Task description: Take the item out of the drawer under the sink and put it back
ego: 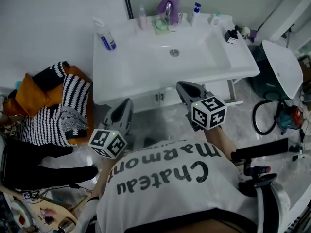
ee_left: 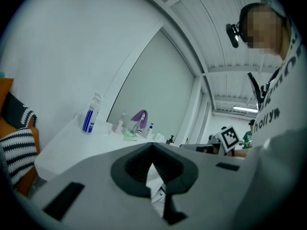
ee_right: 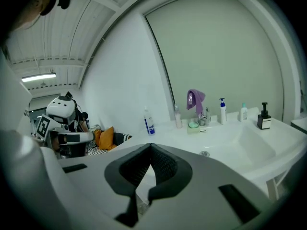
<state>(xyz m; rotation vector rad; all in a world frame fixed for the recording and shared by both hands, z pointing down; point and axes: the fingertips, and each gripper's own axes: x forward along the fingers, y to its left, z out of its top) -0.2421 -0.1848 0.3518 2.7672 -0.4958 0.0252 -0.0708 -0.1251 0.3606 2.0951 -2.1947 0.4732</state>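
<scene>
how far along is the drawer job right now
Done: nothing that shows. The drawer under the sink looks closed, so this could be before the start or after the end.
In hand: nothing. The left gripper and right gripper are both shut and empty, held short of the drawer front.
Left: if not yet begun, everything: open, take the item out, return it, close.

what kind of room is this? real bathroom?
Probably a bathroom mock-up inside a lab or workshop, not a home. White sink with a tap and a pump bottle along its back edge; a looped cable and gear on the floor beside it.
</scene>
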